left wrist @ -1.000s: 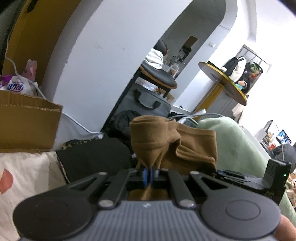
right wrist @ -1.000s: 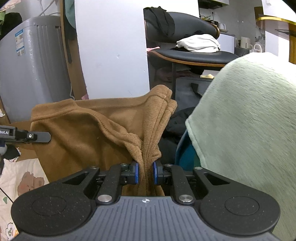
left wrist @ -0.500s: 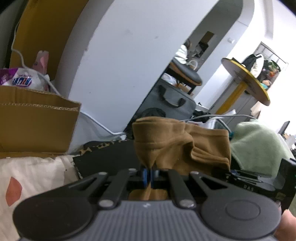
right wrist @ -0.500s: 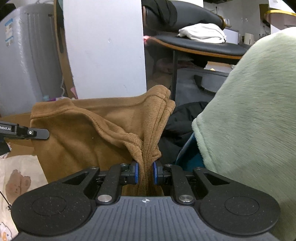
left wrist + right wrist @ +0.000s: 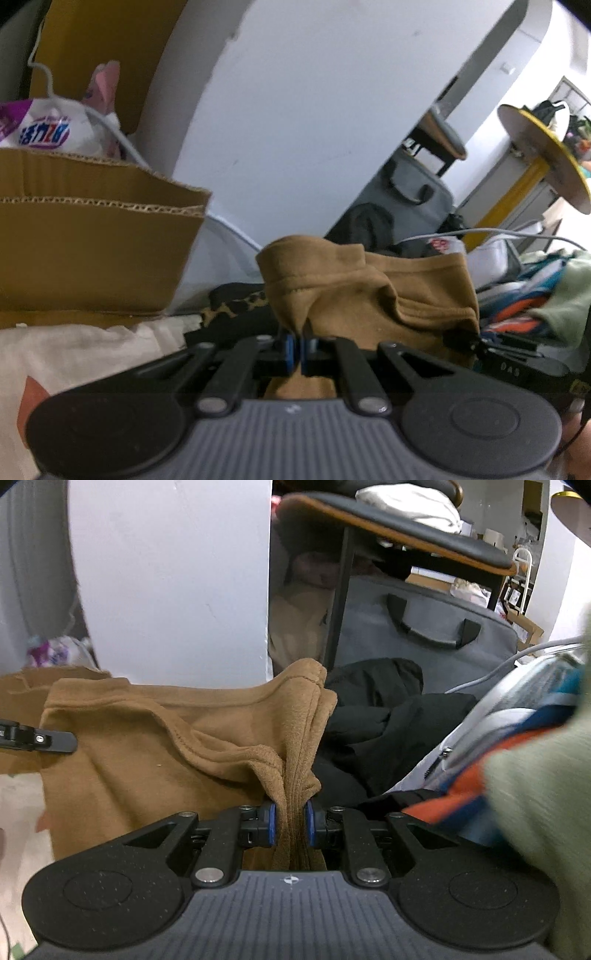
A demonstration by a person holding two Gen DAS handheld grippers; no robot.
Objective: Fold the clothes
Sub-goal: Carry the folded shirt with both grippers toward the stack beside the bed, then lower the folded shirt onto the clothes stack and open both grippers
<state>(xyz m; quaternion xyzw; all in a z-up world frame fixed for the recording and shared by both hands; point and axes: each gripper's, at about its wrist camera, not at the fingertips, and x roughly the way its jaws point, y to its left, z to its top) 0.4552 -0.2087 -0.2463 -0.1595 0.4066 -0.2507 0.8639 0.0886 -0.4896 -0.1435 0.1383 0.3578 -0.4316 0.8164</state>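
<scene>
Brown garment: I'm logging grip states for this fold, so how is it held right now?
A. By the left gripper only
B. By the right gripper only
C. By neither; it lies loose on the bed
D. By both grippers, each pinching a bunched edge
D: the left gripper and the right gripper each have their blue pads closed on gathered folds of the brown garment.

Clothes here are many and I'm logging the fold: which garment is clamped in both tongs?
The brown garment. The left tongs and right tongs each pinch a bunch of it, while the black garment and the pale green one lie ungripped beside it.
</scene>
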